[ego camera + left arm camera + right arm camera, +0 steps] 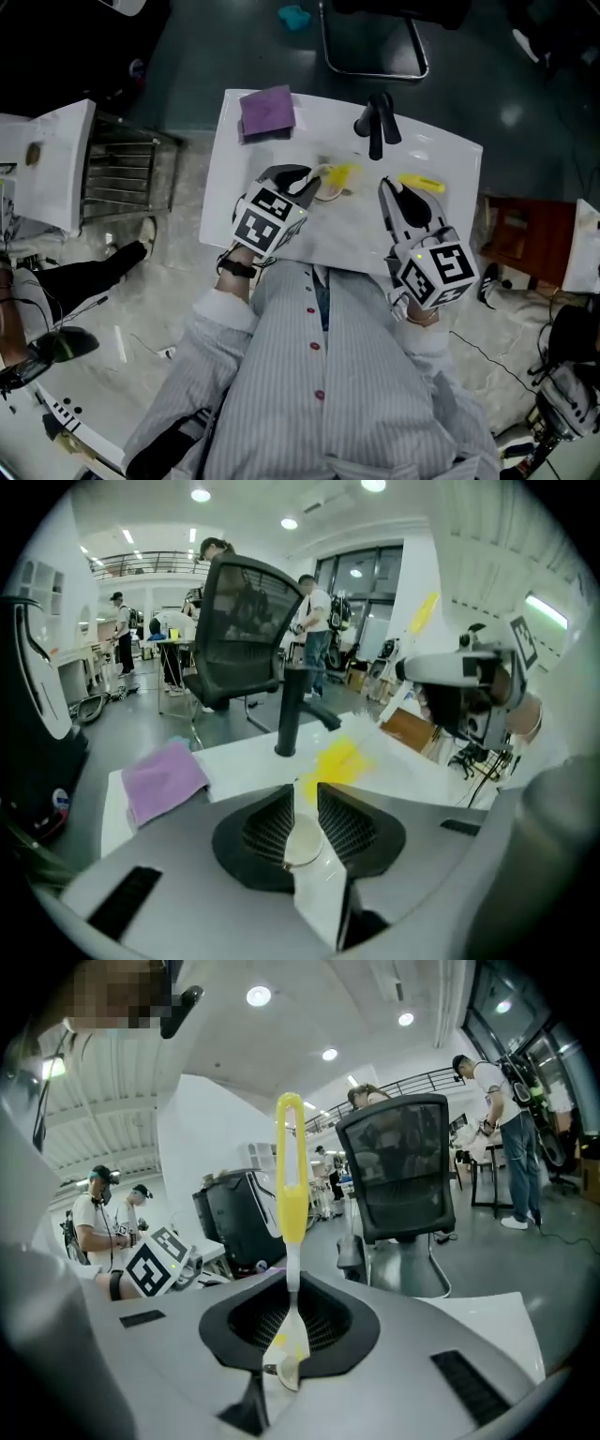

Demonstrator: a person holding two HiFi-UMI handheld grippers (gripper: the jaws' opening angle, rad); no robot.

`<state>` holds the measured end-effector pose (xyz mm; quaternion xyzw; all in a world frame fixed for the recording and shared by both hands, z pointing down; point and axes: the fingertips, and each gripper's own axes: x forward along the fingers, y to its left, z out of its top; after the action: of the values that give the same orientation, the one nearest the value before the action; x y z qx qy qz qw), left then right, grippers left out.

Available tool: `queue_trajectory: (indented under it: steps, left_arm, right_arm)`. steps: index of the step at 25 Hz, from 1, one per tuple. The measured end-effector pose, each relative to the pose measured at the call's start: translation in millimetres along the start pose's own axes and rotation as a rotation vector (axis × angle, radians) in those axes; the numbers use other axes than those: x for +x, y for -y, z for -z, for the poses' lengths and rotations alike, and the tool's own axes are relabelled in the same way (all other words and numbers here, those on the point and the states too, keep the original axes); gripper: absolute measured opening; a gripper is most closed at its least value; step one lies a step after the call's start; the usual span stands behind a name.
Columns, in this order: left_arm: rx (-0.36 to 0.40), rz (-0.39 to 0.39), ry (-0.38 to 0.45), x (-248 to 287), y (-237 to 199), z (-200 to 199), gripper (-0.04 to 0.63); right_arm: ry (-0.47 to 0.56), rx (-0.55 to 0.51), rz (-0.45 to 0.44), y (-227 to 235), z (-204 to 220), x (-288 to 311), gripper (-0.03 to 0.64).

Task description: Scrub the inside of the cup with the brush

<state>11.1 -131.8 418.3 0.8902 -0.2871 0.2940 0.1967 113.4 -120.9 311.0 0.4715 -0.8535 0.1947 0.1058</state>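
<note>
On the white table lies the cup, pale with yellow on it; in the left gripper view it is a yellow blur just past the jaws. My left gripper points at its rim, with a gap between its jaws. A small pale round piece sits low in that gap, and I cannot tell what it is. My right gripper hovers to the right, apart from the cup, shut on the white stem of the yellow brush. The brush handle sticks straight out from the right gripper.
A black faucet stands at the table's far edge, behind the cup. A purple cloth lies at the far left corner. A black office chair stands beyond the table and a metal rack to the left. People stand far off.
</note>
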Motion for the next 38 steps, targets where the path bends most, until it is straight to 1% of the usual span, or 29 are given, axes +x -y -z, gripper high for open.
queue_trajectory:
  steps: [3,10,14,17,20,24,31,38]
  left_arm:
    - [-0.024,0.020,0.093,-14.1,15.2,-34.5,0.061]
    - [-0.047,0.106,0.271,-39.4,55.2,-99.1,0.012]
    - [-0.053,0.138,0.344,-50.6,71.9,-123.4,0.009]
    - [-0.040,0.143,0.385,-55.6,79.1,-134.7,0.009]
    - [-0.014,0.145,0.398,-55.9,85.4,-140.1,0.009]
    - [0.015,0.154,0.388,-49.6,92.9,-141.9,0.009]
    - [0.012,0.163,0.384,-45.9,100.8,-140.8,0.009]
    - [0.007,0.148,0.381,-42.9,97.3,-136.6,0.009]
  right_arm:
    - [0.044,0.005,0.000,3.3,-18.0,-13.1,0.055]
    - [0.132,0.007,-0.003,9.6,-51.5,-44.3,0.055]
    - [0.174,0.005,-0.002,11.2,-65.1,-61.4,0.055]
    - [0.200,0.004,0.001,12.1,-71.5,-69.7,0.055]
    - [0.216,0.001,0.006,12.3,-76.3,-76.1,0.055]
    - [0.222,0.003,0.017,16.4,-77.3,-81.6,0.055]
    - [0.216,0.014,0.030,22.7,-71.8,-88.9,0.055]
    - [0.195,0.018,0.014,25.0,-64.4,-80.8,0.055]
